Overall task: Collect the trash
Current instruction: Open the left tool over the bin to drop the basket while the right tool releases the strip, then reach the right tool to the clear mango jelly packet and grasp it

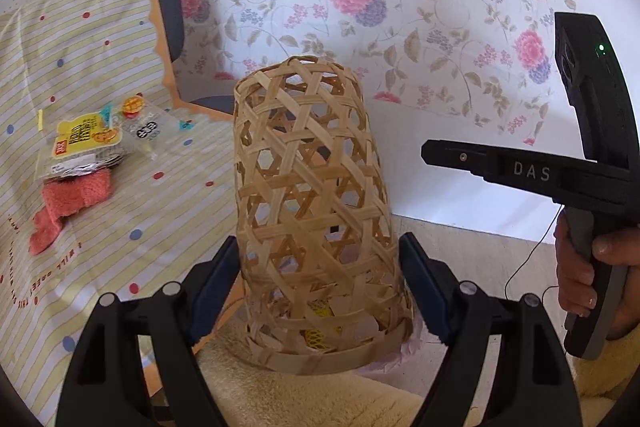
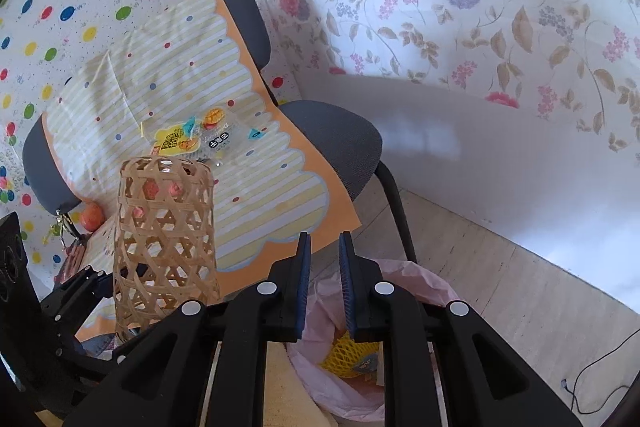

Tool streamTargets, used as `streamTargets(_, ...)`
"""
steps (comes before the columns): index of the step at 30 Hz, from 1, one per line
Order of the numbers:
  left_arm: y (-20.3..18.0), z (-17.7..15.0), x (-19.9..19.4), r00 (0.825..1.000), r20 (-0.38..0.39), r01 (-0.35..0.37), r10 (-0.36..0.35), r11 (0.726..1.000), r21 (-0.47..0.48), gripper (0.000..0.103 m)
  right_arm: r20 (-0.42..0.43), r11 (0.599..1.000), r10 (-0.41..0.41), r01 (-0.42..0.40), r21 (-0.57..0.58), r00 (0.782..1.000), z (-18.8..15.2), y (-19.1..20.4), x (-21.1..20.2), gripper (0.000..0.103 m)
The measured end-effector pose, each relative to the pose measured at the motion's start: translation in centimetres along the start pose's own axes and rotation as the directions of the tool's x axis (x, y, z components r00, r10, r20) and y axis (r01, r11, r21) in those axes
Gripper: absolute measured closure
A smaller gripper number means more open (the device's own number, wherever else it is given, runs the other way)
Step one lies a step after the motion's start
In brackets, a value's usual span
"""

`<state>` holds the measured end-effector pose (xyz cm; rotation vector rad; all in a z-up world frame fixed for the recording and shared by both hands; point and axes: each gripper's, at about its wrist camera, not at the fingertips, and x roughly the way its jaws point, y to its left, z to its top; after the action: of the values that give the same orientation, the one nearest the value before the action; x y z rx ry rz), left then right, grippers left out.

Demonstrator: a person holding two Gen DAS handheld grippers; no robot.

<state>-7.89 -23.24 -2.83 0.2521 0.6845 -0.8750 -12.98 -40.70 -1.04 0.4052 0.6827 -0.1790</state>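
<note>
On the far left, snack wrappers (image 1: 100, 143) lie on the striped cloth (image 1: 120, 211) over the chair, a pink rag (image 1: 68, 203) just beside them. My left gripper (image 1: 320, 267) is clamped on the woven basket (image 1: 312, 211). To the right, my right gripper (image 2: 324, 267) has its jaws slightly apart and empty, above the pink-lined bin (image 2: 320, 327) holding yellow netting (image 2: 352, 359)

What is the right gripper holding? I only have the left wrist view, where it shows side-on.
Observer: Nothing. The right gripper has its jaws slightly apart and empty.
Operator: What lies below it?
Observer: An open pink bag with a yellow foam net inside.
Operator: Is there anything by the chair that I miss?
Observer: An orange round thing sits just past the left end of the chair.
</note>
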Motion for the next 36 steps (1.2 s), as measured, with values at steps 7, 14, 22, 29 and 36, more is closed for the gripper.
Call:
streamTargets(7, -2.9, 1.5, 1.9, 0.998, 0.018, 0.067, -0.068, 0.996, 0.057, 0.013, 0.028, 0.998, -0.047, 0.045, 0.053, 0.998, 0.2, -2.9, -1.3, 0.084)
streamTargets(14, -1.0, 1.6, 1.3, 0.999, 0.041, 0.005, -0.005, 1.000, -0.007, 0.010, 0.020, 0.997, -0.046, 0.045, 0.057, 0.999, 0.3, -3.5, -0.9, 0.083)
streamTargets(22, 4.2, 0.9, -0.7, 0.994, 0.036, -0.100, 0.106, 0.984, -0.149, 0.010, -0.018, 1.000, 0.003, -0.003, 0.005, 1.000, 0.0, -0.6, 0.8, 0.083)
streamTargets(29, 7.3, 0.2, -2.6, 0.978, 0.029, -0.195, 0.205, 0.959, -0.205, 0.010, -0.044, 0.995, 0.055, -0.058, -0.079, 0.998, 0.7, 3.2, 2.3, 0.079)
streamTargets(36, 12.1, -0.5, -5.1, 0.945, 0.021, -0.307, 0.326, 0.907, -0.288, 0.010, -0.074, 0.964, 0.115, -0.129, -0.230, 0.991, 2.7, 8.6, 5.4, 0.066)
